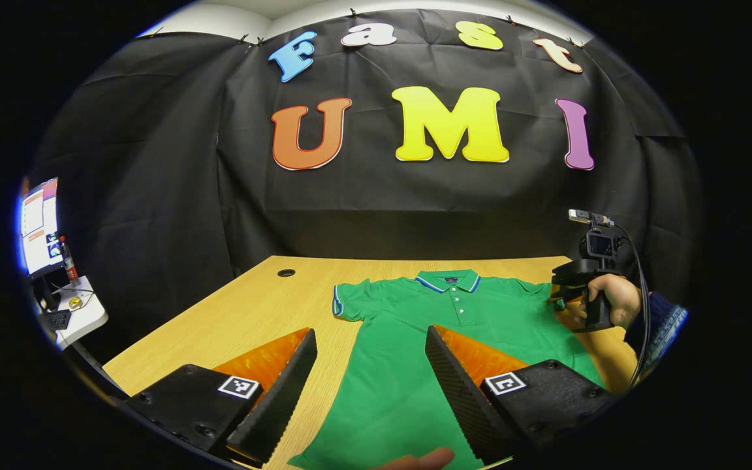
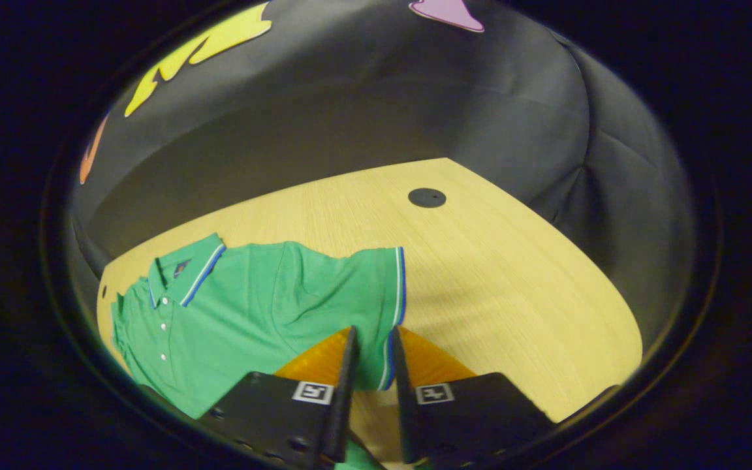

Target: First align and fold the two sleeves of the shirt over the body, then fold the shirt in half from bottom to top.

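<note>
Wooden tabletop (image 1: pixel 252 313) before black booth cloth. Item: green shirt (image 1: pixel 415 339), flat, front up, collar toward the wall, long axis running from viewer to wall, both sleeves unfolded. Right gripper (image 2: pixel 371 365): jaws nearly closed around the right sleeve (image 2: pixel 376 287) cuff; contact uncertain. Left gripper (image 1: pixel 371 385): jaws released, over the lower body, left sleeve (image 1: pixel 348 301) ahead-left. Containers: none.
</note>
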{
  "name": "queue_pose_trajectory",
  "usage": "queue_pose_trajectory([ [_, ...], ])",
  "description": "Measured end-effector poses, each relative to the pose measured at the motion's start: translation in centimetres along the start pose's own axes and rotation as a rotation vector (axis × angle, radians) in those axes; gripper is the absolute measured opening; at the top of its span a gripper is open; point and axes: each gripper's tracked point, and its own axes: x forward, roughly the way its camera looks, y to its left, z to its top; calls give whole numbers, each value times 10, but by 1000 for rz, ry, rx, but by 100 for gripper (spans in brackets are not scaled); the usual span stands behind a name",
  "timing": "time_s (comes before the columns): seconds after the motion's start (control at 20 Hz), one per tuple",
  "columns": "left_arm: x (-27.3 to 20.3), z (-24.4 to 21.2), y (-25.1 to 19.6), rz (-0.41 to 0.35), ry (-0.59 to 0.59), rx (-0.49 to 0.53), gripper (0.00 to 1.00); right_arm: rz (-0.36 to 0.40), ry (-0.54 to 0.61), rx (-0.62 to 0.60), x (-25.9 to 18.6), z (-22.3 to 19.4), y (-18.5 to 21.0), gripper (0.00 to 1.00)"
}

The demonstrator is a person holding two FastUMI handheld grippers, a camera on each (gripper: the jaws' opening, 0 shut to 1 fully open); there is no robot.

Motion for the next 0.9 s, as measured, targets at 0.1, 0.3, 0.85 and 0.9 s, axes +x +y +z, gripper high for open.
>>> queue_pose_trajectory([
  [0.1,3,-3,-2,-2,9,-3,100,15,-15,-24,5,-1,5,8],
  [0.3,3,-3,-1,-3,13,-3,100,26,-53,-182,-1,9,13,0],
  [0.85,5,0,5,11,6,-10,100,-50,-261,-598,-38,36,63,0],
  [0.9,5,-1,6,13,6,-10,100,1,-297,-623,-49,36,83,2],
])
